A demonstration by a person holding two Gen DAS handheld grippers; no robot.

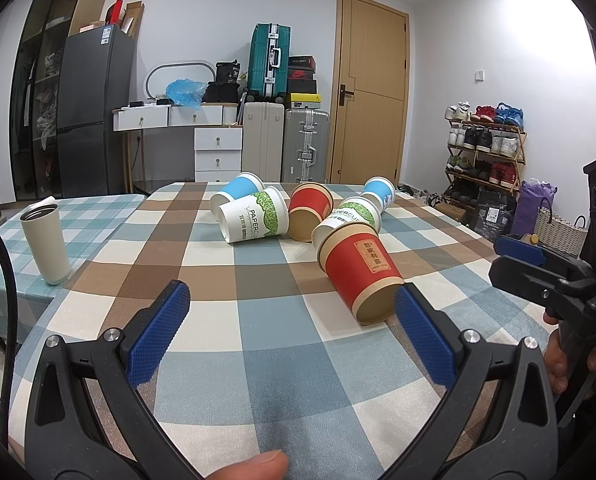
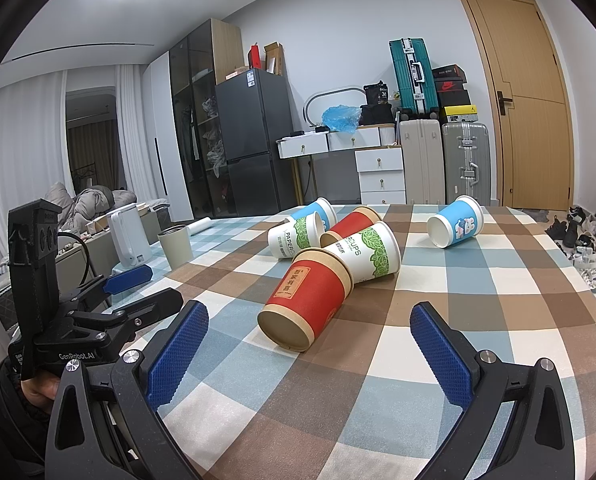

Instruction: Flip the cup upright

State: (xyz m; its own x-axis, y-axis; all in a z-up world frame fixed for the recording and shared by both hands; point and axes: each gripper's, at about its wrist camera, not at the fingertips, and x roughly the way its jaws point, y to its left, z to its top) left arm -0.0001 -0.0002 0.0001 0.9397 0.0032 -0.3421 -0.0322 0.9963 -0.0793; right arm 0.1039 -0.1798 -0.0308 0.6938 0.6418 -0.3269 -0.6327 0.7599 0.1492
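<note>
Several paper cups lie on their sides on the checked tablecloth. The nearest is a red cup, base toward me, also in the right wrist view. Behind it lie two white-and-green cups, another red cup and two blue cups. My left gripper is open and empty, its right pad beside the near red cup's base. My right gripper is open and empty, with that cup's base between its fingers, a little ahead.
A beige tumbler stands upright at the table's left edge, also in the right wrist view, next to a white kettle. The right gripper shows at the left view's right edge; the left gripper at the right view's left.
</note>
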